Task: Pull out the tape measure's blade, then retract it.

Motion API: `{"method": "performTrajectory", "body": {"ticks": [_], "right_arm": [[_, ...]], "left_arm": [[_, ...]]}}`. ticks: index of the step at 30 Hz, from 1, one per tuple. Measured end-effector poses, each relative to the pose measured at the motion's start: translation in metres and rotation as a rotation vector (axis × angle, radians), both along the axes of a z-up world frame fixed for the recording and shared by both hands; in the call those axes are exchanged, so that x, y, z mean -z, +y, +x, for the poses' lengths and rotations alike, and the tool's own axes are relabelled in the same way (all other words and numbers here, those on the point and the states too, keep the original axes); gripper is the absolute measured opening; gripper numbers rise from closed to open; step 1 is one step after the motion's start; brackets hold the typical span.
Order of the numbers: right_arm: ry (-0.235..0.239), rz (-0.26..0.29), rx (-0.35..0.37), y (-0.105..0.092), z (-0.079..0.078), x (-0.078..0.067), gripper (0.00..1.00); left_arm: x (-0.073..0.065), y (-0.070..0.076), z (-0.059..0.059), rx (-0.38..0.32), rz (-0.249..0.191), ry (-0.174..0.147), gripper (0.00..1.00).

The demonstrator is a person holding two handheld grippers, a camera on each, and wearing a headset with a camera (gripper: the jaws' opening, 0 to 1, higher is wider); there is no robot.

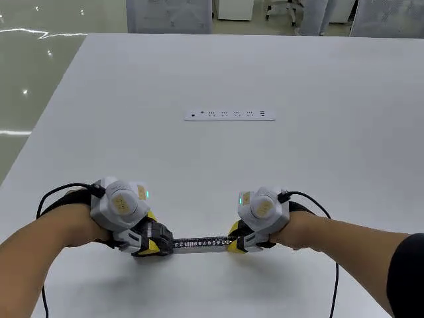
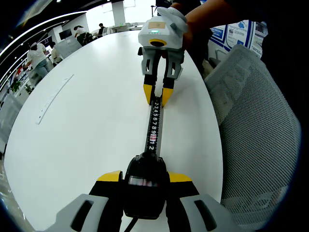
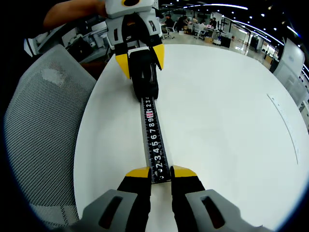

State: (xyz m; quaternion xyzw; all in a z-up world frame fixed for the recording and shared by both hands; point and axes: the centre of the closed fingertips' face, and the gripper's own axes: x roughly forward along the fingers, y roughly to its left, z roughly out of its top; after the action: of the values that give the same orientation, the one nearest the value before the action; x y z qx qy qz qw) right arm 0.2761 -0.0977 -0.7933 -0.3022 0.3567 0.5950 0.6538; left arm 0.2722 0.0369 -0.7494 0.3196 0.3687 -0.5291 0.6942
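Left gripper: closed on the case of the tape measure, one jaw on each side. Right gripper: closed on the free end of the blade, jaws drawn in on either side of it.

The tape measure is held between the two grippers at the near edge of the bench. Whether it rests on the surface or hangs just above it cannot be told. A short run of blade is out, stretched straight.

Handling, as judged: the case is taken to be hard, smooth and dense for its bulk, best clamped across its flat sides. The blade is thin and springy; it is likely to kink if bent and to snap back if let go, so the end is best gripped firmly.

Look: black case; dark blade with white numerals and one red mark.

Further out, a power strip is seen mid-bench, well apart.
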Motion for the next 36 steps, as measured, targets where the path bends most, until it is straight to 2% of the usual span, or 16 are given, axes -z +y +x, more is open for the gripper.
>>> {"method": "performTrajectory", "body": {"ticks": [36], "right_arm": [[0.0,-0.015,0.009,-0.019,0.001,-0.001,0.11]], "left_arm": [[0.0,0.0,0.0,-0.001,0.004,0.004,0.3]]}}
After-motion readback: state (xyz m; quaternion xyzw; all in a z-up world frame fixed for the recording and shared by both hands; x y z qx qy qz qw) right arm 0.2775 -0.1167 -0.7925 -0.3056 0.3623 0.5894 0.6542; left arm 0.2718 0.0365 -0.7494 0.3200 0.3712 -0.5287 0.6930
